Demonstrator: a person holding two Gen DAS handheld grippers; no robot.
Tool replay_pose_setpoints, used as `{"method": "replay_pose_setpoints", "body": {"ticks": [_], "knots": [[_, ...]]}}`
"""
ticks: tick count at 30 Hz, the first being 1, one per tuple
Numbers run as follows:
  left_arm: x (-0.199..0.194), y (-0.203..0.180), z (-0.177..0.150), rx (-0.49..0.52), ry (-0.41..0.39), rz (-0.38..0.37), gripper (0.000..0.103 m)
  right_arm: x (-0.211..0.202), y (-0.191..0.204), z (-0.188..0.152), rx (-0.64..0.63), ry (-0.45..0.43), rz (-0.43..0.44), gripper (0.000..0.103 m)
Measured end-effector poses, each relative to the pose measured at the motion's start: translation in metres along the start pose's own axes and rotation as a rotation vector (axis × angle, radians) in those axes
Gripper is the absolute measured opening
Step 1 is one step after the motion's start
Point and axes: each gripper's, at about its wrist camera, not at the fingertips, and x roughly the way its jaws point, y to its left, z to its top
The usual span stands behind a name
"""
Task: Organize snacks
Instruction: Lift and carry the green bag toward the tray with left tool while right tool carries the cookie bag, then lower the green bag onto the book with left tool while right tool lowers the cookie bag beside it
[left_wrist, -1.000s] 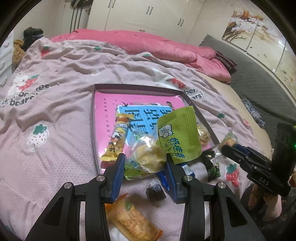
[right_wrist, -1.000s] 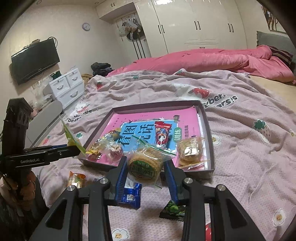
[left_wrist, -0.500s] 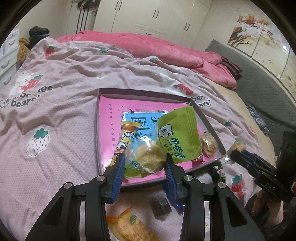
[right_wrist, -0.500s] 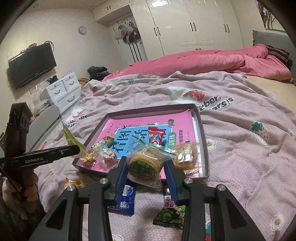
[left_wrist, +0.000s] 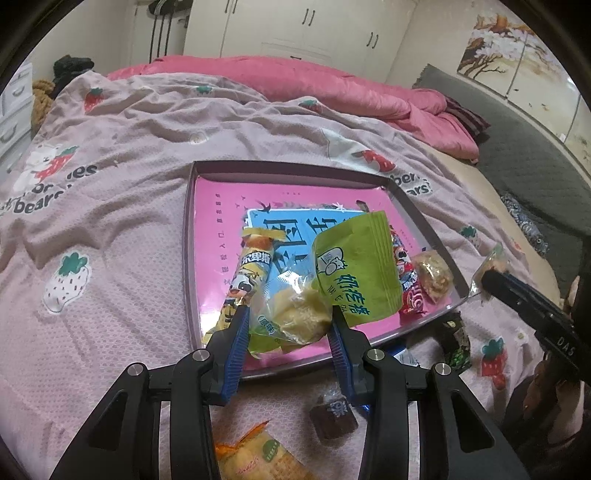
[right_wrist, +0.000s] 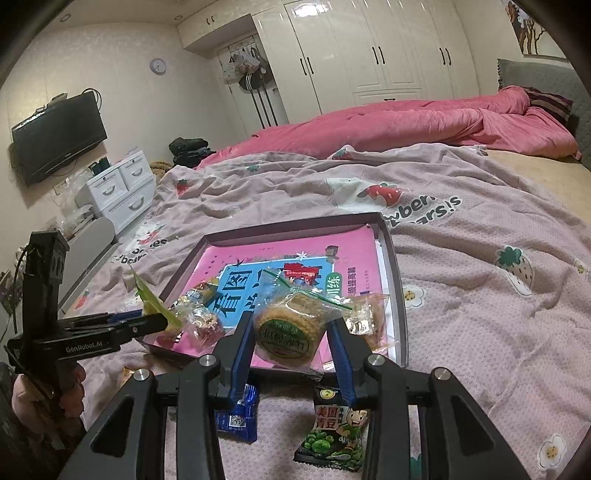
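Note:
My left gripper (left_wrist: 288, 325) is shut on a green snack bag (left_wrist: 354, 273) with a clear window showing pale yellow pieces; it hangs over the near edge of the shallow tray (left_wrist: 188, 236), which is lined with a pink and blue book. My right gripper (right_wrist: 291, 332) is shut on a clear zip bag holding a round cake (right_wrist: 288, 328), above the tray's (right_wrist: 395, 280) near edge. In the tray lie a yellow stick snack (left_wrist: 247, 273), a red packet (left_wrist: 406, 284) and a clear bag of nuggets (left_wrist: 434, 275).
Loose on the strawberry-print blanket (left_wrist: 92, 229) in front of the tray: an orange wafer packet (left_wrist: 258, 458), a dark wrapped cube (left_wrist: 332, 417), a blue packet (right_wrist: 240, 417), a green pea packet (right_wrist: 336, 432). Pink duvet (right_wrist: 424, 122) lies behind. Drawers (right_wrist: 118, 188) stand left.
The left gripper has carried the green bag forward from over the loose snacks to over the tray's near edge. The right gripper with the cake bag has barely moved.

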Motion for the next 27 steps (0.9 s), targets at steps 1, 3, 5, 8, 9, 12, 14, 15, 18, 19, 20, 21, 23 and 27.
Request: {"method": "replay_pose_setpoints", "body": {"ticks": [1, 3, 5, 8, 9, 12, 14, 15, 18, 19, 20, 21, 23, 27], "knots": [[0.002, 0.000, 0.000, -0.001, 0.004, -0.001, 0.043, 0.000, 0.000, 0.001, -0.003, -0.003, -0.005, 0.040], [0.005, 0.000, 0.000, -0.001, 0.011, -0.001, 0.043, 0.002, 0.000, 0.002, -0.007, -0.004, -0.007, 0.040], [0.008, 0.000, 0.000, 0.002, 0.016, 0.001, 0.043, 0.003, -0.001, 0.003, -0.004, -0.005, -0.010, 0.040], [0.011, -0.001, -0.001, 0.004, 0.023, 0.000, 0.043, 0.004, -0.002, 0.004, -0.001, -0.008, -0.012, 0.040], [0.012, -0.001, -0.001, 0.007, 0.025, 0.001, 0.043, 0.004, -0.003, 0.004, -0.001, -0.010, -0.012, 0.040], [0.014, -0.001, -0.001, 0.013, 0.031, 0.004, 0.043, 0.005, -0.004, 0.006, -0.003, -0.017, -0.017, 0.040], [0.016, -0.001, -0.001, 0.013, 0.035, 0.003, 0.043, 0.007, -0.005, 0.008, -0.004, -0.020, -0.019, 0.040], [0.017, -0.001, -0.001, 0.013, 0.036, 0.003, 0.043, 0.007, -0.005, 0.008, -0.005, -0.021, -0.023, 0.040], [0.020, -0.002, -0.001, 0.016, 0.041, 0.002, 0.043, 0.008, -0.006, 0.009, -0.004, -0.022, -0.025, 0.040], [0.021, -0.002, -0.001, 0.017, 0.043, 0.001, 0.043, 0.009, -0.007, 0.010, -0.004, -0.021, -0.026, 0.040], [0.021, -0.002, -0.001, 0.018, 0.045, -0.001, 0.043, 0.010, -0.007, 0.010, -0.005, -0.020, -0.027, 0.040], [0.022, -0.002, 0.000, 0.018, 0.046, -0.002, 0.043, 0.010, -0.008, 0.010, -0.005, -0.021, -0.030, 0.040], [0.023, -0.002, 0.000, 0.019, 0.049, -0.006, 0.043, 0.013, -0.009, 0.011, -0.003, -0.018, -0.031, 0.040], [0.026, -0.003, -0.001, 0.021, 0.058, -0.006, 0.043, 0.017, -0.012, 0.011, 0.000, -0.011, -0.033, 0.040]]}}
